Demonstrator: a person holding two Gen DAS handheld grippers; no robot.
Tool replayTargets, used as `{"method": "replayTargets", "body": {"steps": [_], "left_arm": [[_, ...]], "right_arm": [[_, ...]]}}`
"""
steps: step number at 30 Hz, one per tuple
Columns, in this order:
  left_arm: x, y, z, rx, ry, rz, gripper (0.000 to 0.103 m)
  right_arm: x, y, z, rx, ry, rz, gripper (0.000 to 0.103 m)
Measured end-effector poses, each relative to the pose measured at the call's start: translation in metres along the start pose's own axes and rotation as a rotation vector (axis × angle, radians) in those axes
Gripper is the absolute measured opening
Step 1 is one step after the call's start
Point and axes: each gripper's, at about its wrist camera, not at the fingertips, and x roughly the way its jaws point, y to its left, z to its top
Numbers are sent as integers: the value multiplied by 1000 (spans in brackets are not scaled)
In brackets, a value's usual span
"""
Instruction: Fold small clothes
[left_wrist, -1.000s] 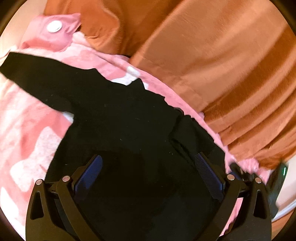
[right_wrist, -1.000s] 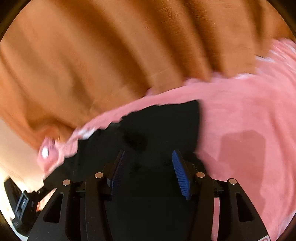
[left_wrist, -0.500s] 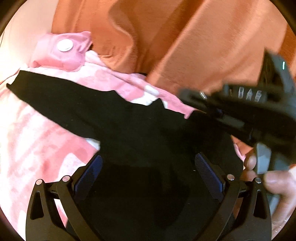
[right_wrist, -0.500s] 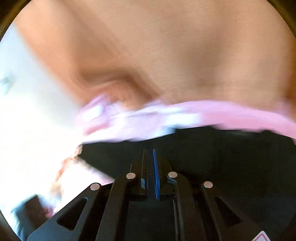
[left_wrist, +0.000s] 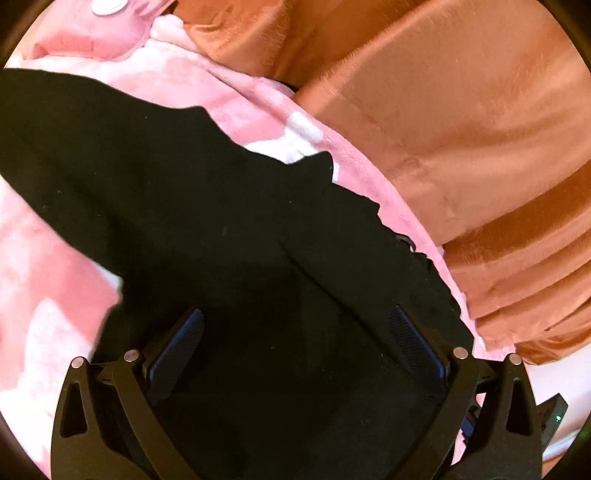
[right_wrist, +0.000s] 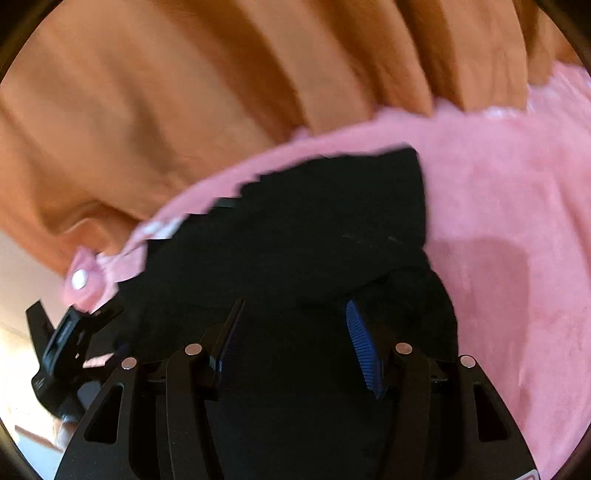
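A black long-sleeved garment (left_wrist: 229, 236) lies on a pink and white blanket (left_wrist: 44, 295). One sleeve stretches to the far left; the other sleeve (left_wrist: 369, 254) is folded in over the body. My left gripper (left_wrist: 295, 339) is open just above the garment's body, holding nothing. In the right wrist view the same garment (right_wrist: 314, 229) lies under my right gripper (right_wrist: 295, 325), which is open and empty above the folded sleeve. The left gripper's body (right_wrist: 62, 347) shows at the left edge of that view.
An orange curtain (left_wrist: 443, 110) hangs right behind the blanket's far edge and also shows in the right wrist view (right_wrist: 184, 92). A pink pouch with a white button (left_wrist: 107, 26) lies at the far left corner. The pink blanket (right_wrist: 517, 240) extends to the right.
Half a second ago my right gripper was shut and crossing over the garment toward the left. Now it is back on the right, open, and the sleeve lies folded over the body.
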Motion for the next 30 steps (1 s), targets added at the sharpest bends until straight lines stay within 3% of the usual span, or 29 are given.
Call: {"method": "replayTargets", "body": {"steps": [4, 6, 7, 8, 9, 10, 12, 13, 14, 16, 19, 20, 22, 25, 27, 30], "left_arm": [[3, -28, 8, 117, -40, -42, 88], [11, -31, 15, 103, -52, -58, 87], [20, -29, 17, 87, -30, -69, 81], [32, -25, 18, 63, 10, -86, 69], [38, -20, 19, 47, 32, -99, 64], [41, -16, 19, 35, 32, -111, 59], [40, -12, 24, 37, 25, -136, 38], [40, -10, 26, 29, 33, -157, 16], [41, -8, 28, 2, 45, -205, 4], [39, -4, 29, -21, 44, -237, 3], [20, -12, 30, -8, -8, -251, 2], [7, -16, 31, -3, -37, -279, 2], [-14, -21, 29, 8, -84, -304, 2], [-37, -16, 17, 25, -136, -264, 2], [-39, 1, 4, -5, -113, -206, 2], [-9, 22, -3, -50, -15, -107, 2]], "right_arm": [[25, -18, 14, 115, 7, 96, 55], [24, -29, 18, 141, -12, 90, 55], [26, -32, 18, 155, -15, 85, 55], [27, -34, 17, 178, -18, 98, 53], [27, -39, 18, 199, -23, 113, 53], [28, -41, 19, 216, -27, 125, 53], [25, -43, 20, 232, -41, 127, 53], [25, -43, 21, 229, -42, 123, 53], [28, -40, 20, 223, -42, 118, 53], [30, -35, 19, 207, -51, 104, 48], [27, -32, 19, 182, -79, 90, 13], [24, -31, 19, 181, -85, 105, 7], [12, -27, 21, 169, -108, 150, 6], [-15, -6, 27, 55, -174, 217, 6], [-17, 0, 28, -4, -172, 143, 6], [14, -25, 23, 70, -32, 19, 6]]}}
